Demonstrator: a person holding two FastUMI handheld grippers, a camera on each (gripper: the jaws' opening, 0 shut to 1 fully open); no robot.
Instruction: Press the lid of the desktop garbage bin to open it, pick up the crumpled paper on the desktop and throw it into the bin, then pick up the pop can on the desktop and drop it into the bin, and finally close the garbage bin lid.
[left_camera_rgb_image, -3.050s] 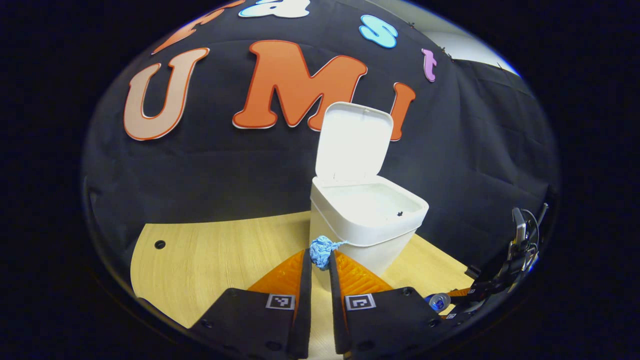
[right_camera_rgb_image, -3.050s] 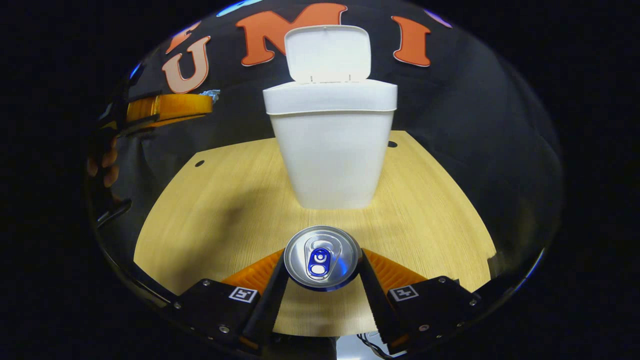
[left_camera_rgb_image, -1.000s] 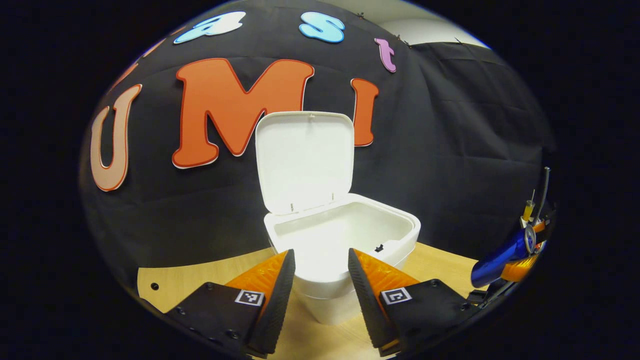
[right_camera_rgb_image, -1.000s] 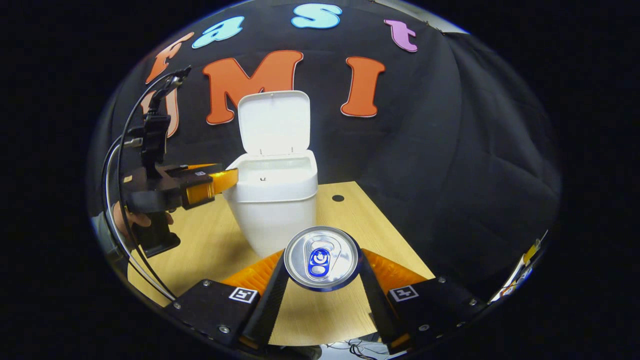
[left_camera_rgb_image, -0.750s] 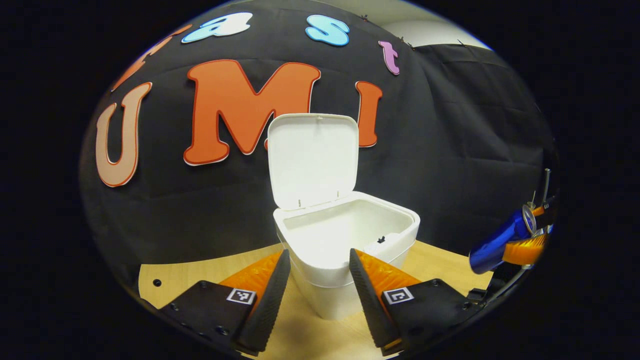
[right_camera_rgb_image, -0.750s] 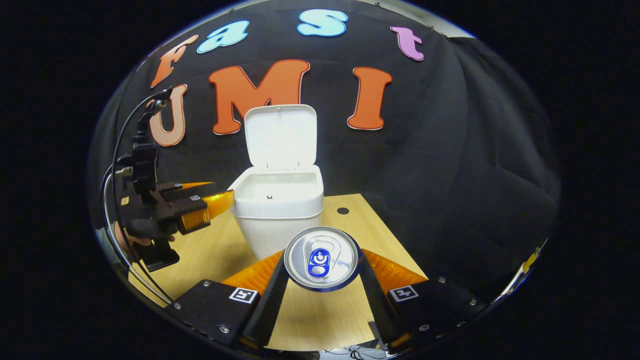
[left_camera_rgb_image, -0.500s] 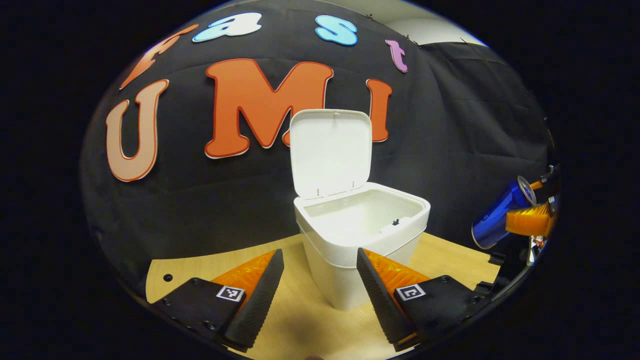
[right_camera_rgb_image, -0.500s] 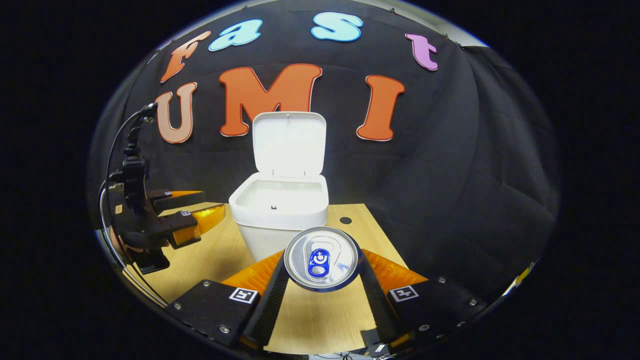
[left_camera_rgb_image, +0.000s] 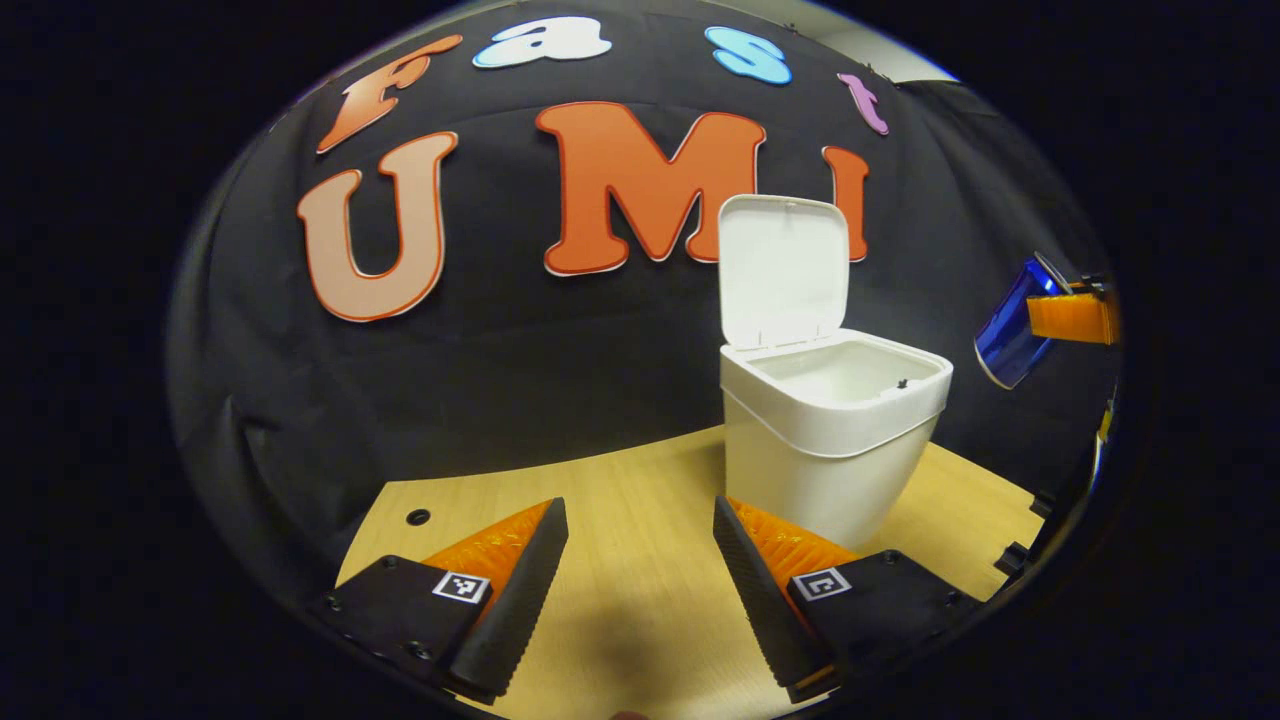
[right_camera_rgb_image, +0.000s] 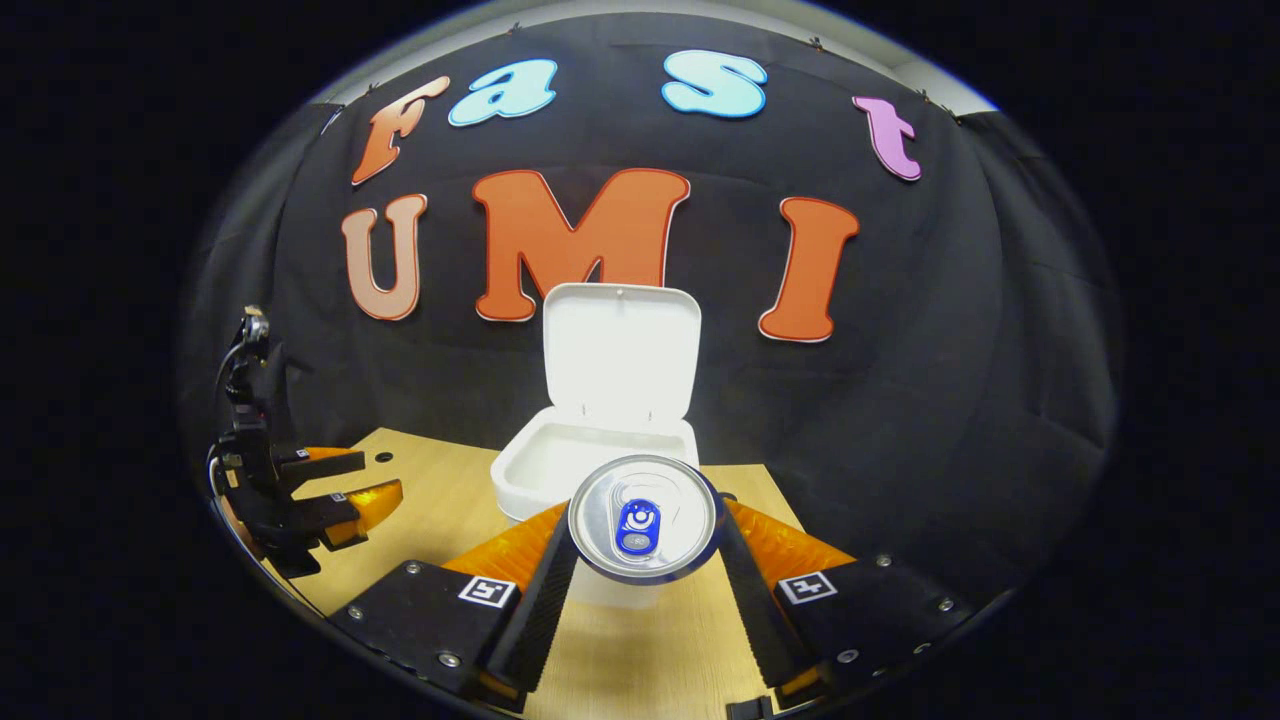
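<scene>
White bin (right_camera_rgb_image: 560, 470) stands mid-frame, lid (right_camera_rgb_image: 620, 350) up; right tool (right_camera_rgb_image: 645, 545) grasps the pop can (right_camera_rgb_image: 645, 518) before it. Left tool (left_camera_rgb_image: 635, 560) released, low over the table (left_camera_rgb_image: 620, 500).

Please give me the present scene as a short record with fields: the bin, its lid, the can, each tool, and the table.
bin: white garbage bin standing upright on the table
lid: lid raised, hinged at the back, bin mouth open
can: pop can gripped between both fingers of the right tool, lifted off the table, its top facing the right camera
right tool: right tool shut on the can, in front of the bin
left tool: left tool open, holding nothing, low over the table, left of the bin
table: wooden table
</scene>
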